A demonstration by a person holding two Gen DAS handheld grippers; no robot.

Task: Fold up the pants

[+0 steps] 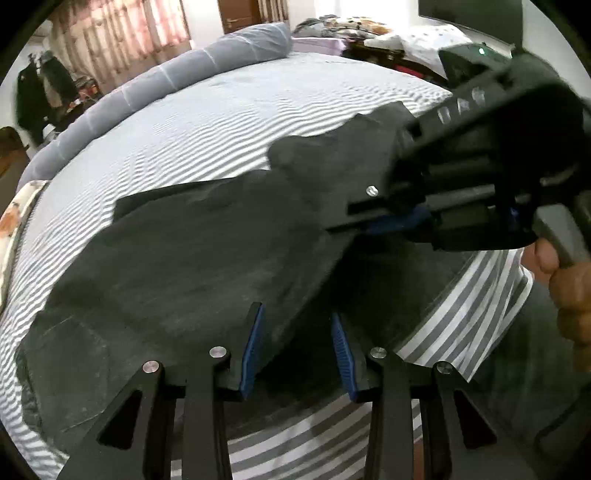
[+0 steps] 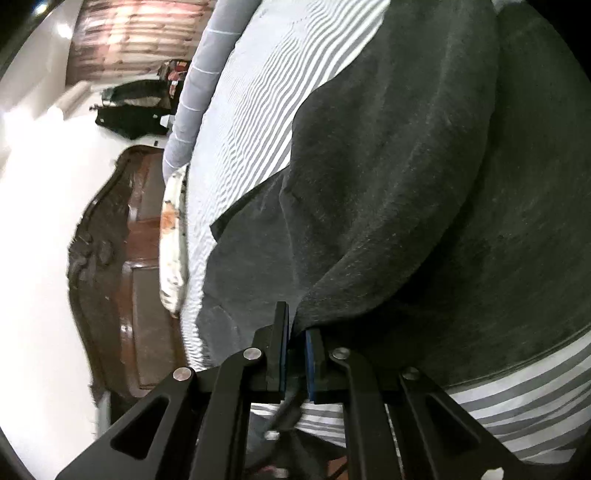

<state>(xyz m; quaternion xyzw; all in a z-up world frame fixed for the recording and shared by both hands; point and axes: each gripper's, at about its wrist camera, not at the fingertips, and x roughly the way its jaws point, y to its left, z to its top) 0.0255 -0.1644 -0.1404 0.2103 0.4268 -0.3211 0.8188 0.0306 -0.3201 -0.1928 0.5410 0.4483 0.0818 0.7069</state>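
Note:
Dark grey pants lie spread across a bed with a grey-and-white striped sheet. In the left wrist view my left gripper hovers over the pants' near edge. Its blue pads stand apart and do not press on the cloth under them. To the right, a person's hand holds my right gripper, which lifts a fold of the pants. The right wrist view shows my right gripper shut on an edge of the pants, and the cloth rises from its pads in a raised fold.
A long grey bolster lies along the bed's far side. A floral pillow sits by the dark wooden headboard. Piled clothes and bedding lie beyond the bed, and dark garments hang near the curtains.

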